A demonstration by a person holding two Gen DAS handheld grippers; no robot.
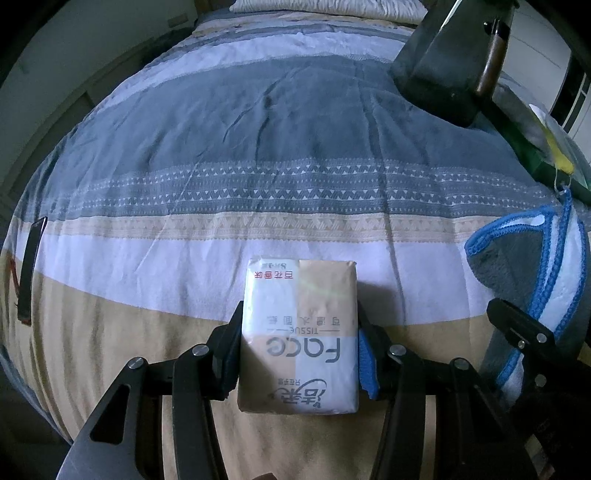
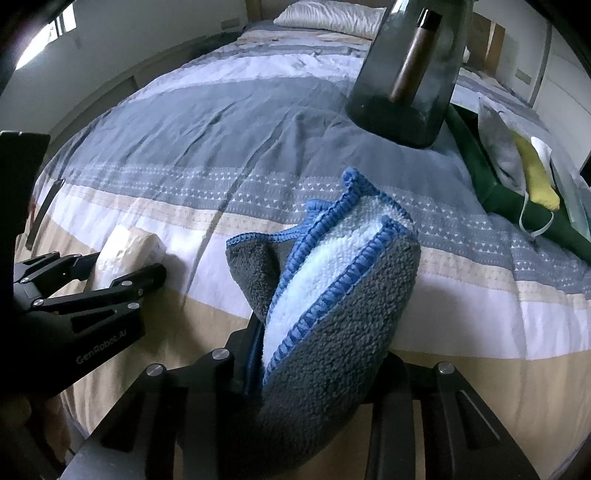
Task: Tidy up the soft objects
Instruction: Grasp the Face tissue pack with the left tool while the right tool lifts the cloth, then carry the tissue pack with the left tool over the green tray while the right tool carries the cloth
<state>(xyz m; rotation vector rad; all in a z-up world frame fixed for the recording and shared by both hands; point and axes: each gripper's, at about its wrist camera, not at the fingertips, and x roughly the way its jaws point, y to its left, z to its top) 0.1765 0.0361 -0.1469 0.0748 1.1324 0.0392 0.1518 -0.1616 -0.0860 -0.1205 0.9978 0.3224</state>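
Tissue pack (image 1: 299, 336) left view, towel (image 2: 332, 295) right.

In front of you the bed cover (image 1: 280, 155) lies wide and flat, so both grippers have lots of room to move forward. On your right, a green tray (image 2: 484, 173) full of soft things sits on the bed. Just beside it stands a big dark post (image 2: 402, 81), and it blocks that side. Far ahead, a pillow (image 2: 332, 16) lies at the top of the bed. On your left, a thin dark bar (image 1: 31, 266) lies near the bed's edge.
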